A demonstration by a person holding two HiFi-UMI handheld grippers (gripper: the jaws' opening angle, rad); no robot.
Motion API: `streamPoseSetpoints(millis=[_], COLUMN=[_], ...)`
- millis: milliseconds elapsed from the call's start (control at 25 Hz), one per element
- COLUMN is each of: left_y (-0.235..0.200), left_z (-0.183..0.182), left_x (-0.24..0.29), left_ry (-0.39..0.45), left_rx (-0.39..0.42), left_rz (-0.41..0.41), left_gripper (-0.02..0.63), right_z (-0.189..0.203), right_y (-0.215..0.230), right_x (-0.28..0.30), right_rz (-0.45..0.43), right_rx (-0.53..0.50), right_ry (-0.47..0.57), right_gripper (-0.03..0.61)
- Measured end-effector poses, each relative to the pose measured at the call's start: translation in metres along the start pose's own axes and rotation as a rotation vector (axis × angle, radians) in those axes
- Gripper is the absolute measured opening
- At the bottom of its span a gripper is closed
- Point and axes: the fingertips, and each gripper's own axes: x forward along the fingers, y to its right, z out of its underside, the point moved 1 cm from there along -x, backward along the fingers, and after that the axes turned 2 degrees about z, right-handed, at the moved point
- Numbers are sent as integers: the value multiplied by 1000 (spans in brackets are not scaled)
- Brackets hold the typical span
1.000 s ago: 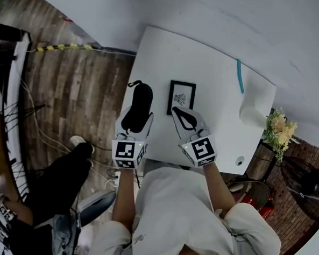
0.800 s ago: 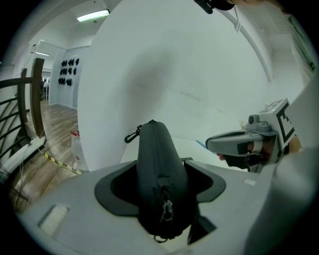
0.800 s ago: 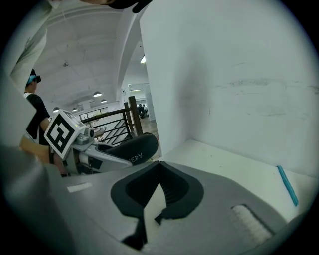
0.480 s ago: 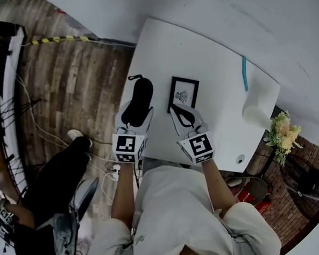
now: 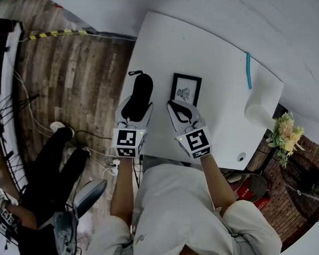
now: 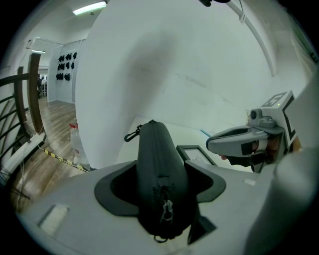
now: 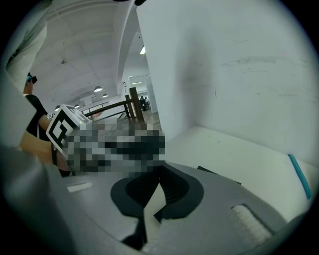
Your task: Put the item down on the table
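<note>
Fingers point(image 6: 115, 185) of your left gripper point(image 5: 135, 108): clamped on the near half of the black zip pouch, one pad on each long side.
Fingers point(image 7: 177, 191) of your right gripper point(image 7: 159, 173): tips together, nothing between them.
Black zip pouch point(image 6: 157, 164): it lies lengthwise along your left gripper's jaws, over the near-left part of the table and close to its left edge. I cannot tell whether its underside touches the top.
Clip point(image 5: 136, 73): a small loop on the pouch's far end, pointing away from you.
Zip pull point(image 6: 164, 209): it dangles at the near end, just in front of the jaws.
How it will handle: it looks light, with a padded fabric shell that is probably firm enough to keep its shape. Expect the sides to give a little under the pads. It seems neither fragile nor slippery.
Where to hold: your present grip across the narrow width seems sound. The far end overhangs the jaws, so it may dip first as you lower it.
Table point(image 5: 215, 67): white, with bare surface beyond the pouch's far end.
Picture frame point(image 5: 186, 89): flat on the table, just right of the pouch and just beyond your right gripper.
Blue stick point(image 5: 248, 70): far right on the table, well apart from the pouch.
</note>
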Motion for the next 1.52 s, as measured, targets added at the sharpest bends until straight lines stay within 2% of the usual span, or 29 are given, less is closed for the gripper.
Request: streamPoseSetpoints(millis=[720, 1080, 1520], left_y=[-10, -17, -24], left_z=[35, 38, 34], left_x=[23, 24, 16], left_ry=[-53, -90, -78], left_rx=[-2, 33, 53], left_rz=[-24, -98, -132], left_gripper=[307, 336, 379], right_z=[13, 12, 10], right_y=[2, -3, -6], right_x=[5, 4, 2], right_rz=[-4, -9, -3], right_rx=[10, 3, -10], right_ry=[-37, -38, -30], right_gripper=[5, 5, 5])
